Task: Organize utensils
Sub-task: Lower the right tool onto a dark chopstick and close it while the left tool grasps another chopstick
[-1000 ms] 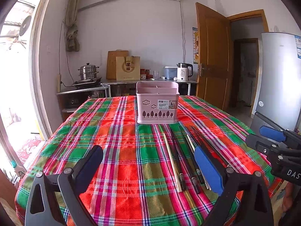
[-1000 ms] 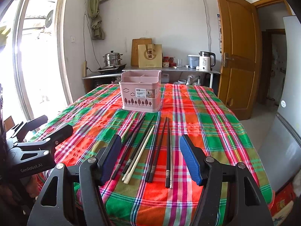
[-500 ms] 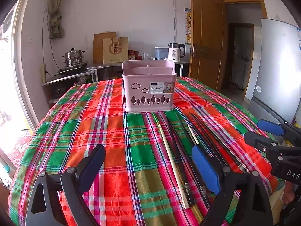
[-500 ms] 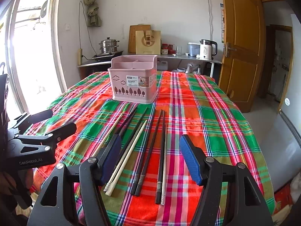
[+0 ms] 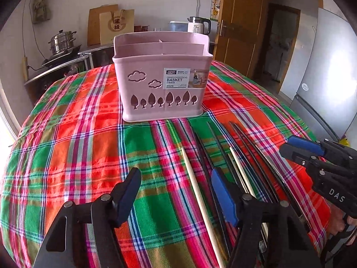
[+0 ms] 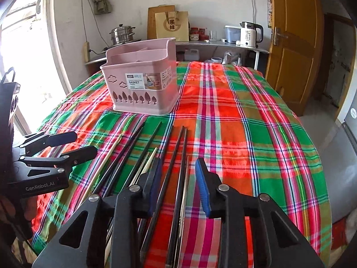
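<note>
Right wrist: we're closing the right gripper (image 6: 178, 185) around dark chopsticks (image 6: 178, 167), pads not yet touching. Left gripper (image 5: 176, 198) closing, straddling pale chopstick (image 5: 196, 192). Next: pinch, lift to basket (image 6: 142, 84) at 11 o'clock.

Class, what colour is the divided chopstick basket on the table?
Pale pink basket, with cloud and tree cut-outs; clearest in the left wrist view.

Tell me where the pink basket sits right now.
The pink basket stands upright on the plaid tablecloth, centre of the left wrist view, just beyond the chopsticks' far tips.
</note>
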{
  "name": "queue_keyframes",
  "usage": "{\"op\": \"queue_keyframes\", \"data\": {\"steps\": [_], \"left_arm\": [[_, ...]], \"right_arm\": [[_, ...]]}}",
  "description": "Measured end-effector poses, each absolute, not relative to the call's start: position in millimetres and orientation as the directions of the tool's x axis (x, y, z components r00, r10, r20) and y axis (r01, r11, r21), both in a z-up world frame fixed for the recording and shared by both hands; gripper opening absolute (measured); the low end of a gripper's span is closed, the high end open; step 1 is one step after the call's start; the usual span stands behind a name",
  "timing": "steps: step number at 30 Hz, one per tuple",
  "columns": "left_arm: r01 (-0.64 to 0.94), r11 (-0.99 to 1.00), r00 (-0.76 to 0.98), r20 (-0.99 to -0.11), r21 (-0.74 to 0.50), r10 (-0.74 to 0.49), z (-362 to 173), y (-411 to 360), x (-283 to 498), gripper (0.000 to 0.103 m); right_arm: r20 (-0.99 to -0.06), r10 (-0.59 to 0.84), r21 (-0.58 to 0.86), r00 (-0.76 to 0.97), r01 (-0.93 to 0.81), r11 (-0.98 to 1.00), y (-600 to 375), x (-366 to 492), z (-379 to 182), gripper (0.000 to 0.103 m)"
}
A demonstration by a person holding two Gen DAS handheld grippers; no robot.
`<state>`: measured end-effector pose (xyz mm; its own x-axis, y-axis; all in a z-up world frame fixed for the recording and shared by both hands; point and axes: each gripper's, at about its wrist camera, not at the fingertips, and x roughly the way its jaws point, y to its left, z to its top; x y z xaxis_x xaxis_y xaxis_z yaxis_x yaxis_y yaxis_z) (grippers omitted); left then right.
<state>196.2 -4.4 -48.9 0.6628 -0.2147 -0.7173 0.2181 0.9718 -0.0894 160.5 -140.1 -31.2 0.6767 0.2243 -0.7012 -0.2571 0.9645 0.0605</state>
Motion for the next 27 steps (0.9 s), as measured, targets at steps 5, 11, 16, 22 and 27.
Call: {"op": "queue_keyframes", "data": {"steps": [5,11,16,22,27], "left_arm": [[0.266,0.96,0.621,-0.745,-0.09,-0.242,-53,-17,225,0.047],[0.323,0.941,0.559,-0.783,-0.097,-0.273,-64,-29,251,0.029],[0.342,0.935,0.539,-0.795,-0.093,-0.276,-69,-35,262,0.024],[0.35,0.934,0.533,-0.803,-0.078,-0.266,-72,-37,269,0.021],[0.354,0.934,0.531,-0.814,-0.039,-0.235,-71,-44,274,0.02]], "right_arm": [[-0.733,0.236,0.076,0.638,-0.268,0.96,-142,187,-42,0.017],[-0.765,0.25,0.084,0.594,-0.293,0.952,-136,206,-52,0.015],[-0.784,0.24,0.075,0.572,-0.297,0.952,-135,216,-61,0.011],[-0.793,0.237,0.074,0.561,-0.297,0.952,-135,220,-66,0.01],[-0.796,0.232,0.069,0.56,-0.296,0.953,-133,222,-67,0.01]]}}
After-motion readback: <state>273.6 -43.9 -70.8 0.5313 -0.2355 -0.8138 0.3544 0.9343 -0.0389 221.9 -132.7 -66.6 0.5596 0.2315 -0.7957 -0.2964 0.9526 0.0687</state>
